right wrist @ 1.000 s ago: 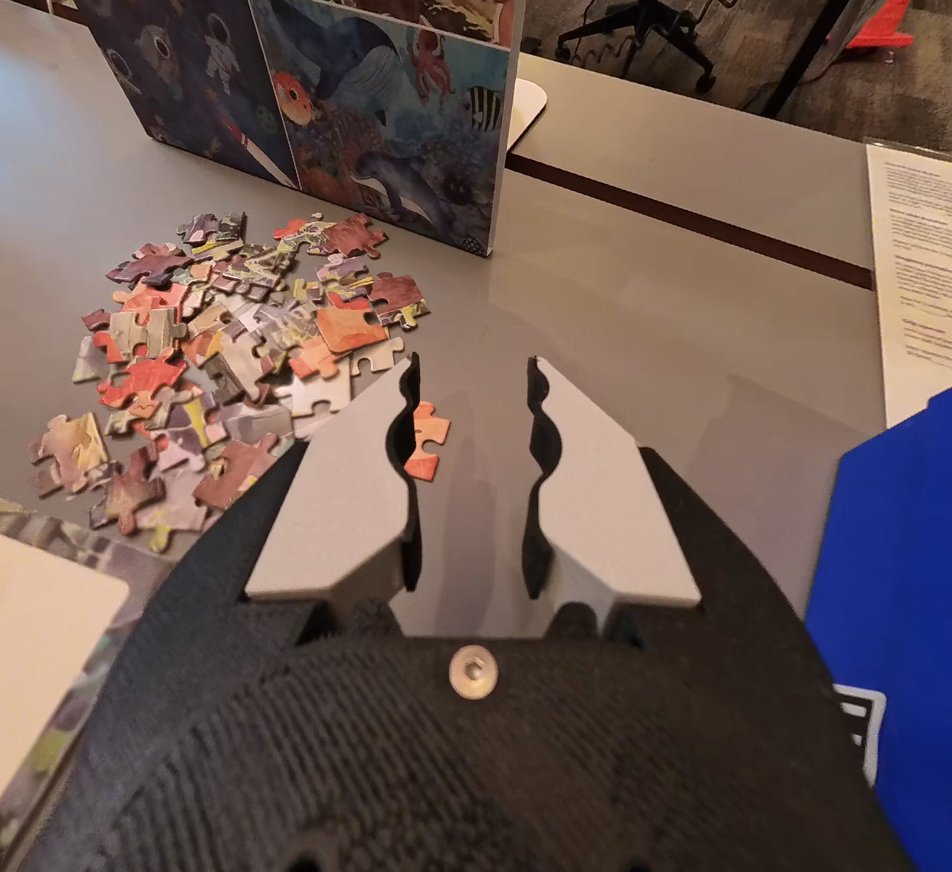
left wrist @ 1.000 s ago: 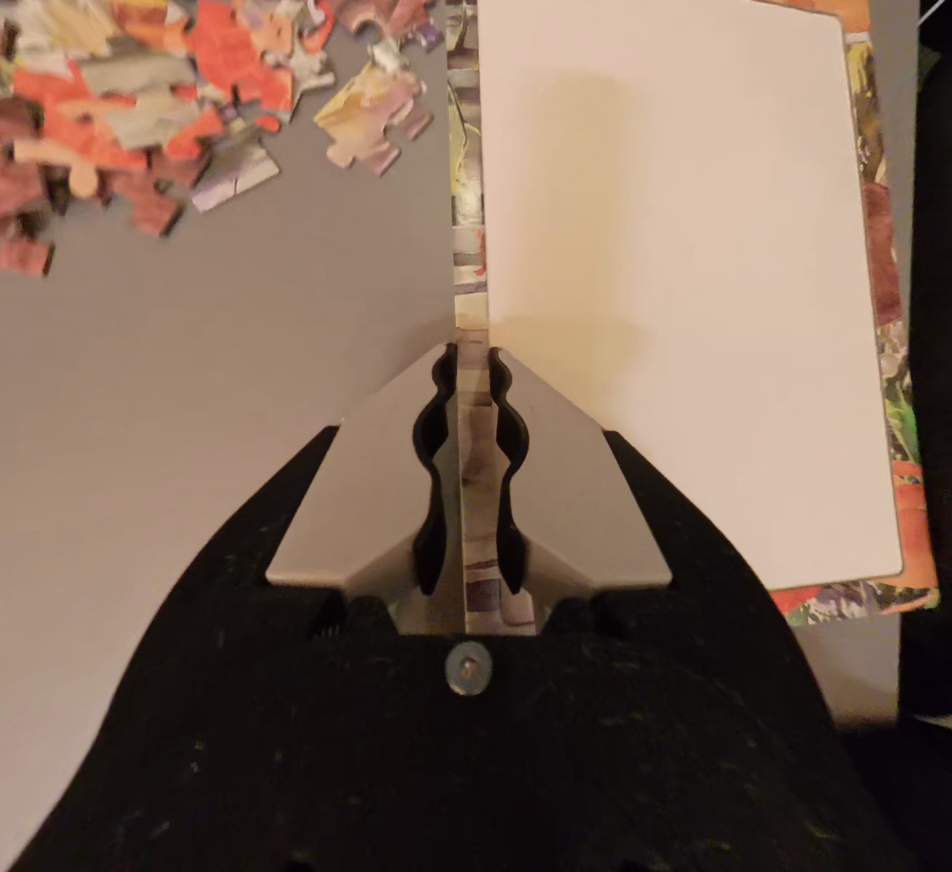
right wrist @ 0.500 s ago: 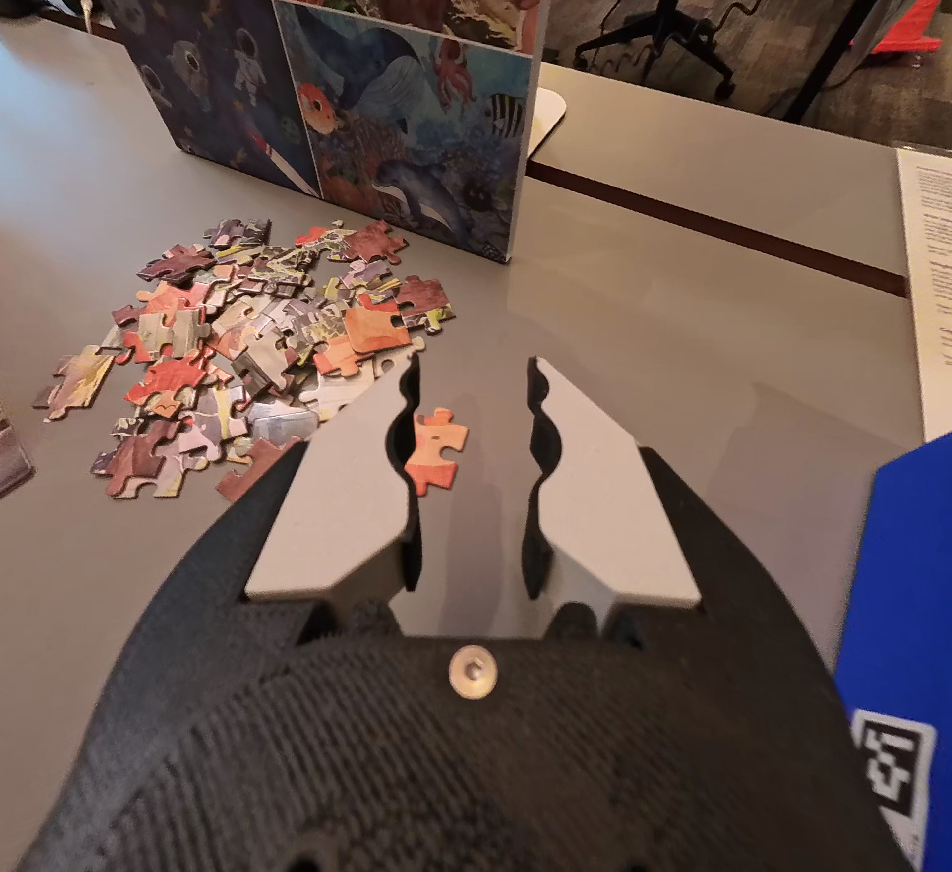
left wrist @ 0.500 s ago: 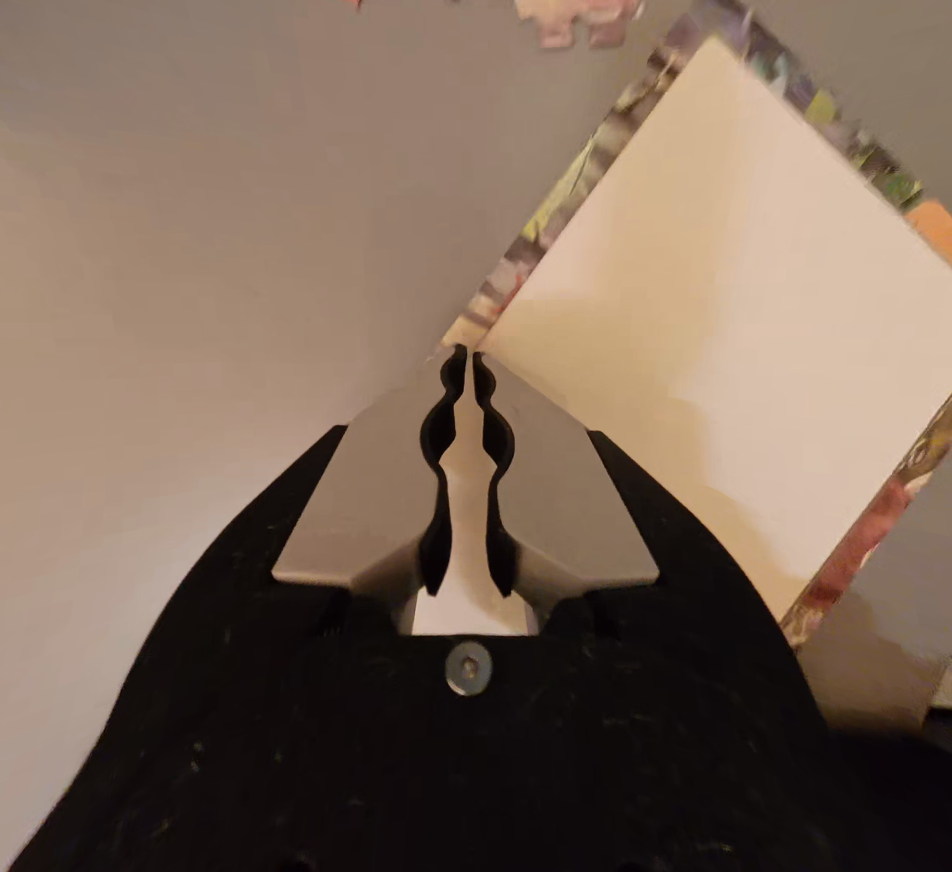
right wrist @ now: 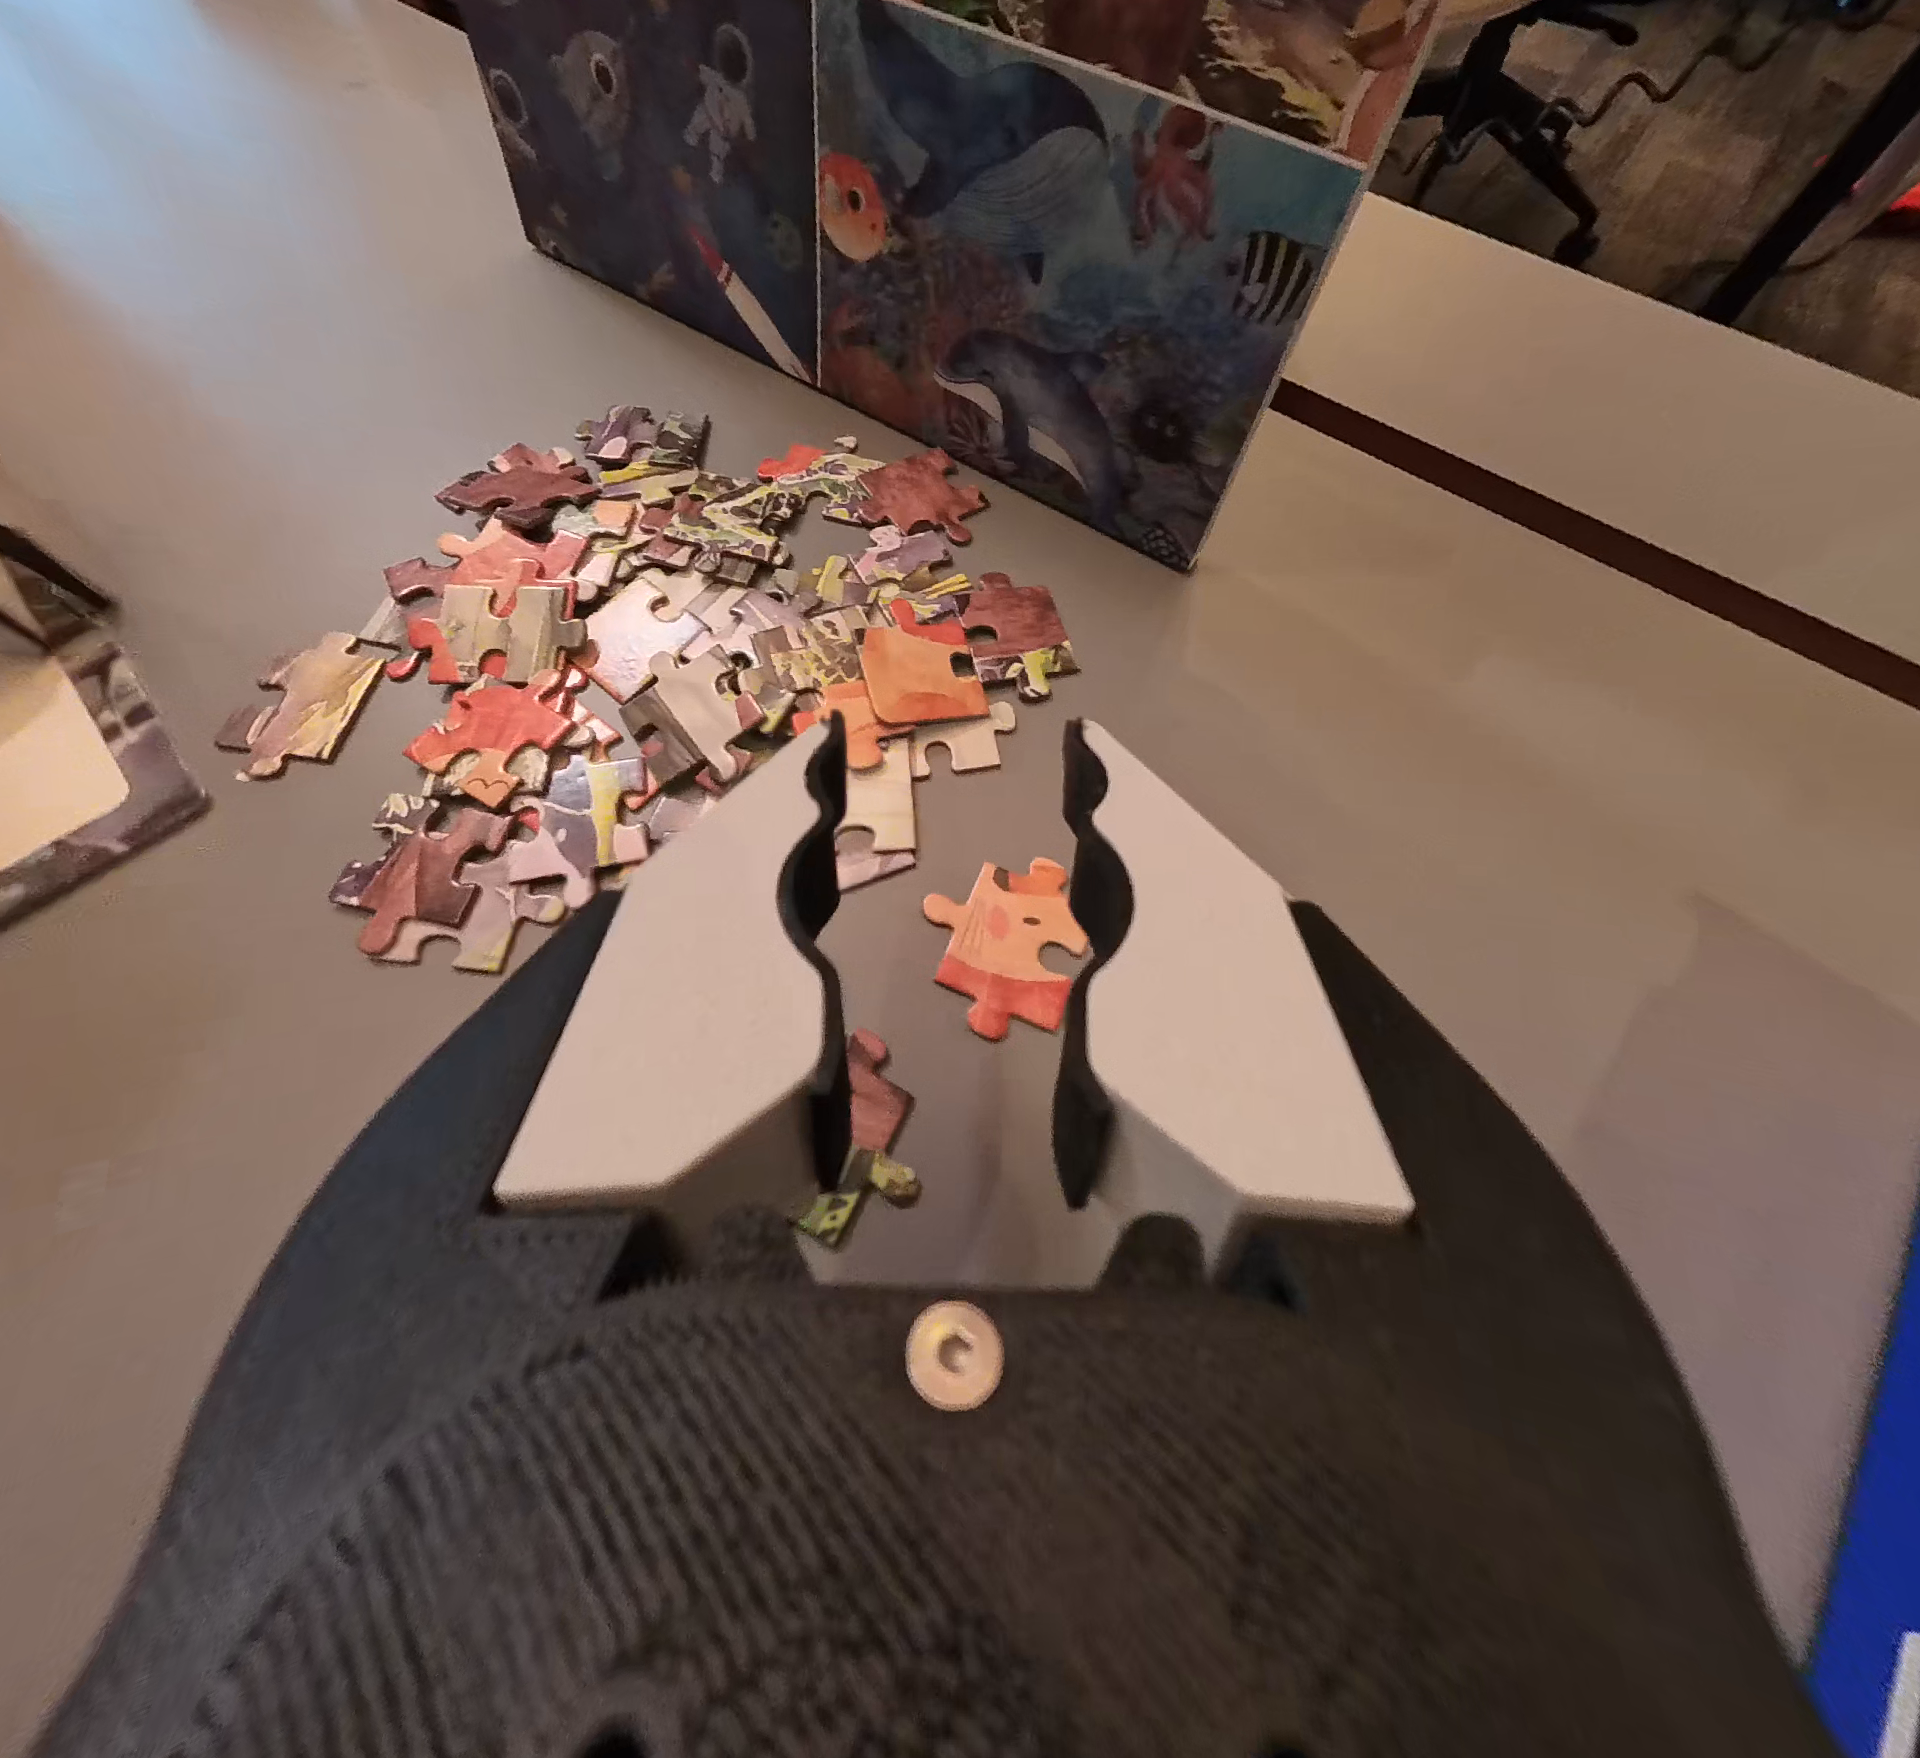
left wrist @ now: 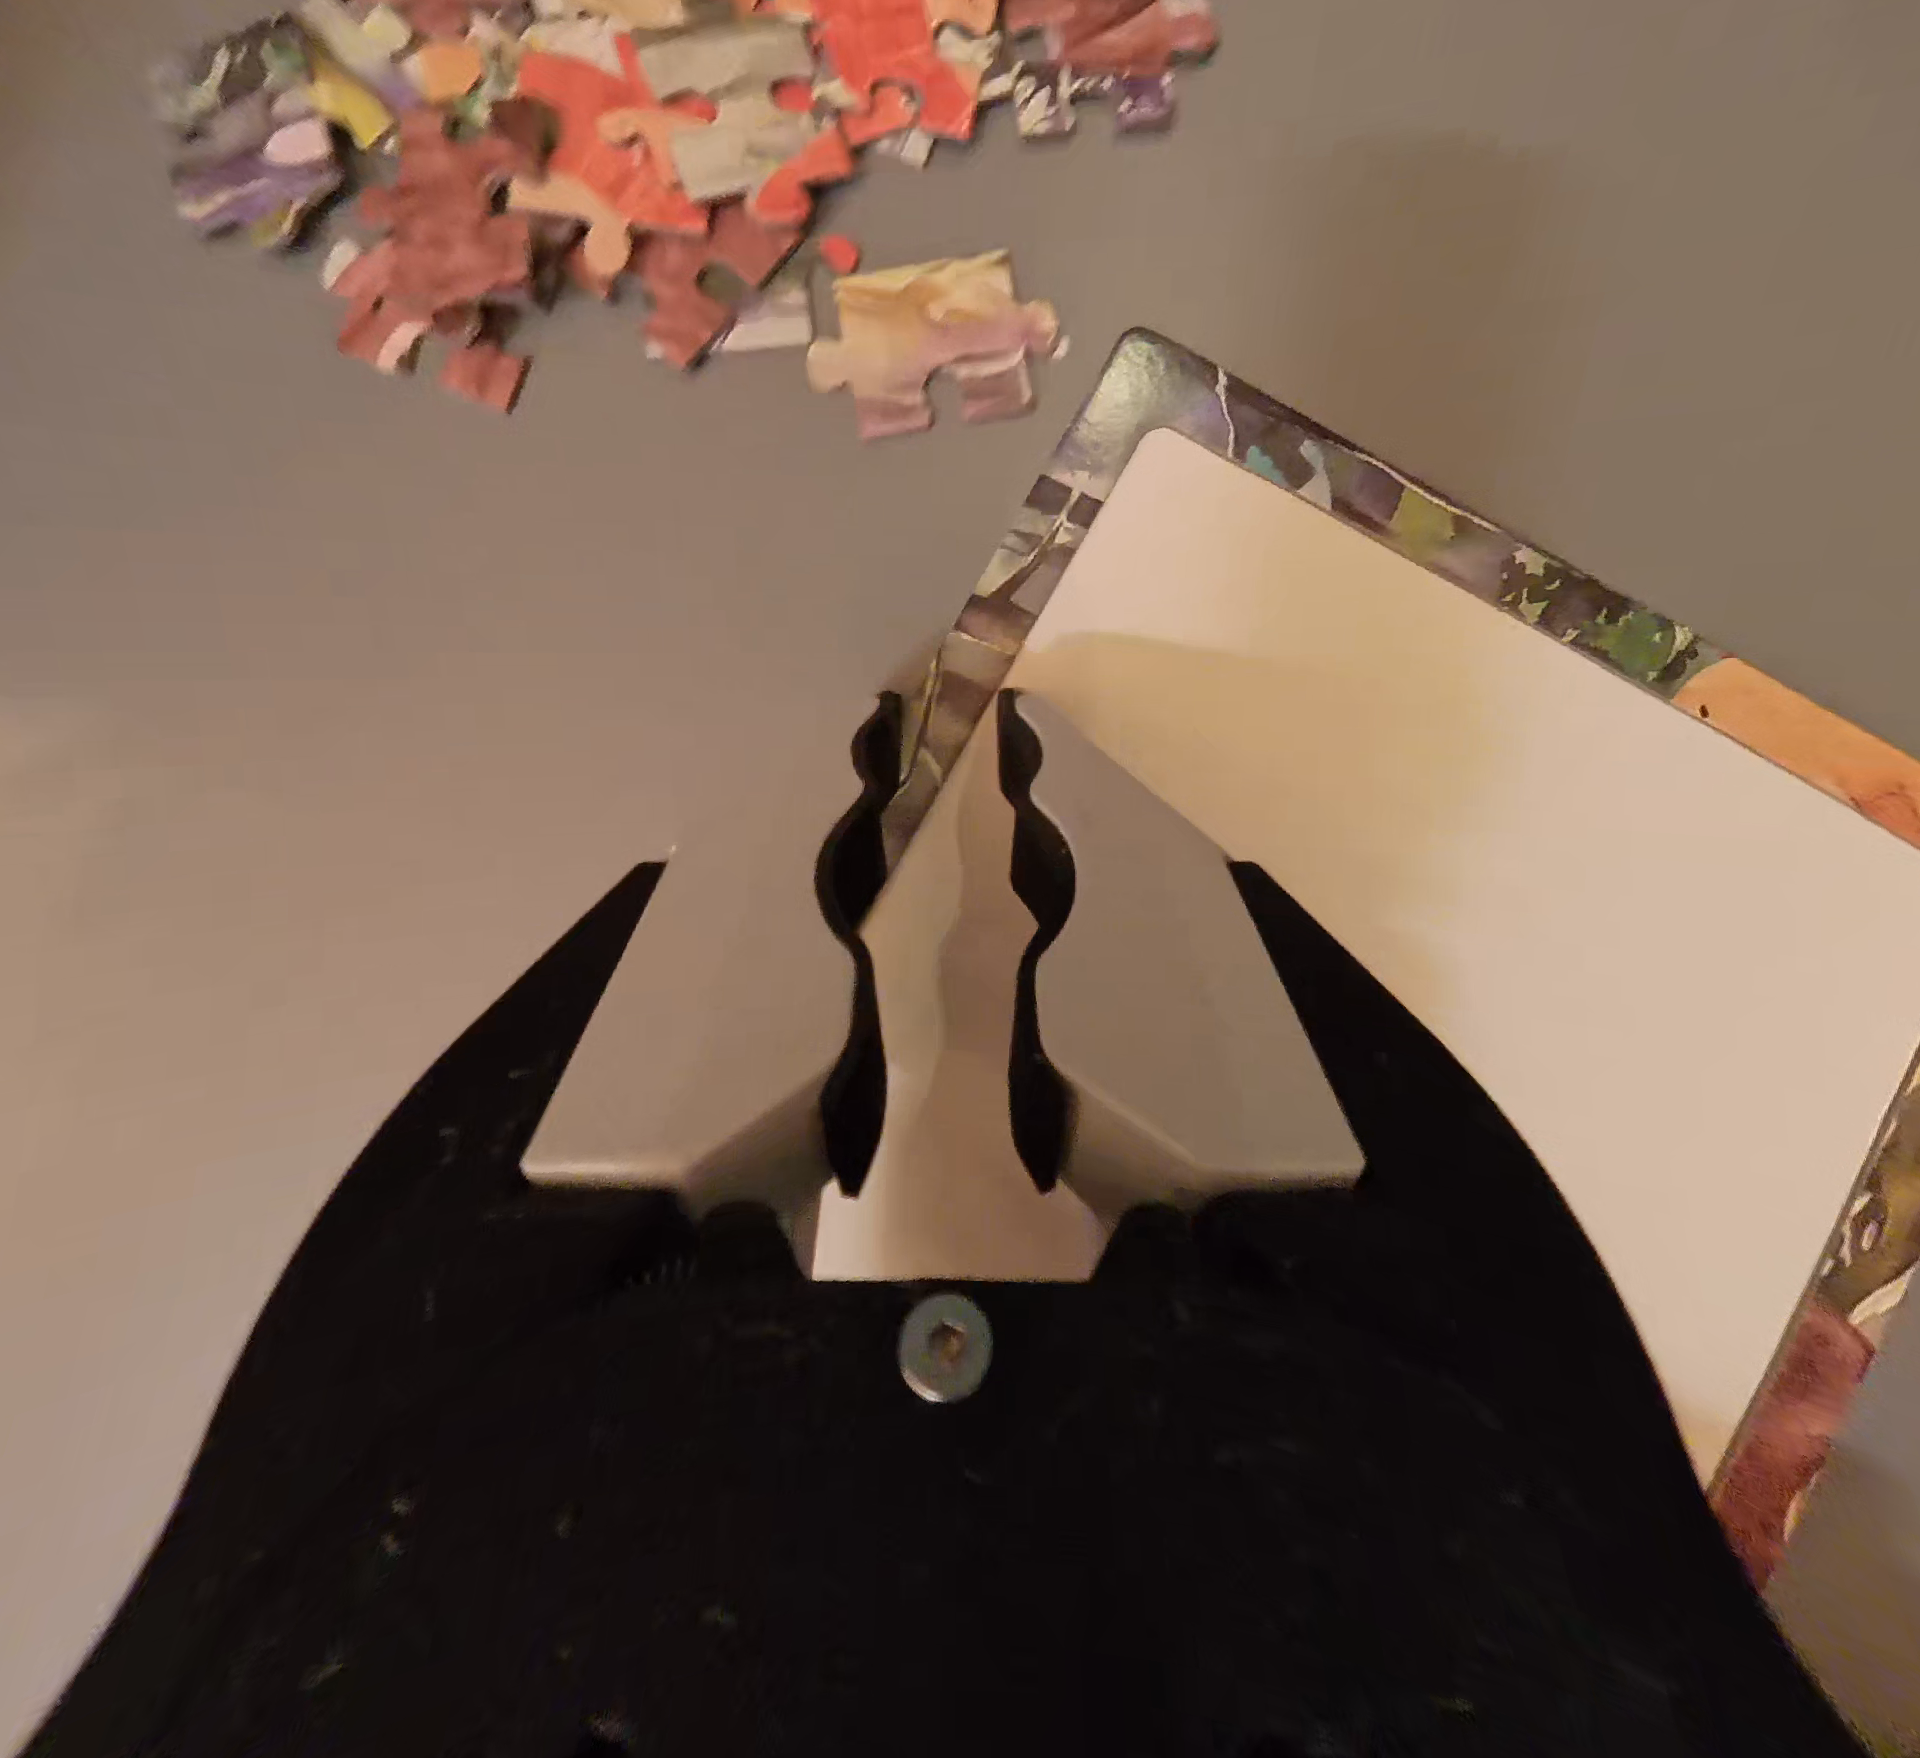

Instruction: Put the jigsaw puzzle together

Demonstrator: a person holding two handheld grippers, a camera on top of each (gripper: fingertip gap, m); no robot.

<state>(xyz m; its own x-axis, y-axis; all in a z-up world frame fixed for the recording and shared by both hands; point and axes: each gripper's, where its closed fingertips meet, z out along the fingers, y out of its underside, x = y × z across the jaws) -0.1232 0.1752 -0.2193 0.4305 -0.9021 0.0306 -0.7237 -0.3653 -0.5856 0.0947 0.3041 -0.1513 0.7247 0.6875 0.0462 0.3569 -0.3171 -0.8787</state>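
The left claw (left wrist: 948, 721) is straddling the printed border of the puzzle tray (left wrist: 1403, 877), jaws slightly apart; whether it is actually pinching the edge I cannot tell. The tray is a thin, stiff board, best gripped by its rim. The right claw (right wrist: 951, 752) is gaping open over a loose orange piece (right wrist: 1003, 945) beside the piece pile (right wrist: 665, 648) on the table (right wrist: 1455, 825). The pieces are flat, light card, needing an edge pinch.
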